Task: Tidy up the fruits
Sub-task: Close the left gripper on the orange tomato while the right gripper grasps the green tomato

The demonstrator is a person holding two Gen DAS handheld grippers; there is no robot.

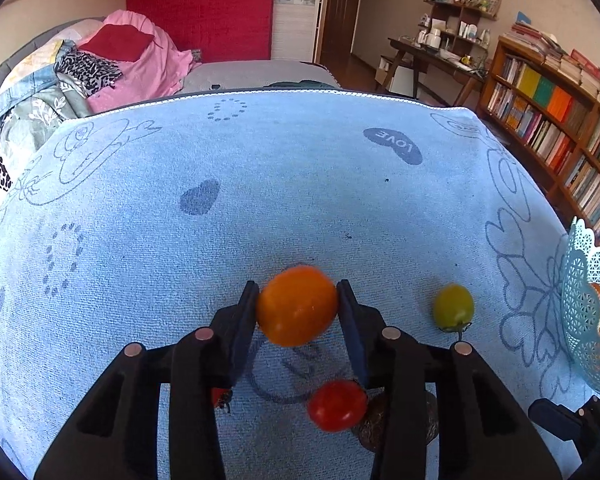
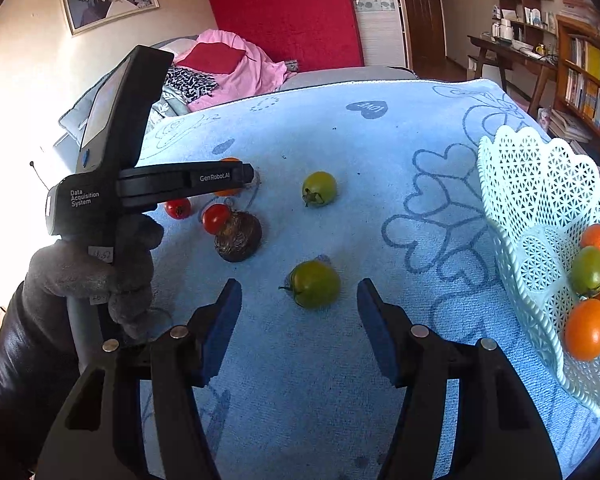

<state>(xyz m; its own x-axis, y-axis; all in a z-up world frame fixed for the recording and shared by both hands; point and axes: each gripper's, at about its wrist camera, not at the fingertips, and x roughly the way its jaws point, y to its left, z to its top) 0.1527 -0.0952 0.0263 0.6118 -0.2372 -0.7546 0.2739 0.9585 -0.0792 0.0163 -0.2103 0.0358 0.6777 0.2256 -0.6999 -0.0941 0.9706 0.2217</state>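
My left gripper point(image 1: 297, 298) is shut on an orange fruit point(image 1: 297, 306) and holds it just above the blue towel point(image 1: 260, 184). Below it lie a red tomato point(image 1: 337, 405) and a brown round fruit point(image 1: 374, 428); a green tomato point(image 1: 453, 306) lies to the right. My right gripper point(image 2: 299, 294) is open around a second green tomato point(image 2: 314, 283), which rests on the towel between the fingers. The white lattice basket point(image 2: 532, 208) at the right holds orange fruits point(image 2: 588, 334) and a green tomato point(image 2: 589, 270).
In the right wrist view, two red tomatoes point(image 2: 216, 218) point(image 2: 178, 208), the brown fruit point(image 2: 238, 236) and a far green tomato point(image 2: 319, 188) lie on the towel. The left hand-held gripper body point(image 2: 148, 188) is at the left. Bookshelves point(image 1: 560, 128) stand at the right.
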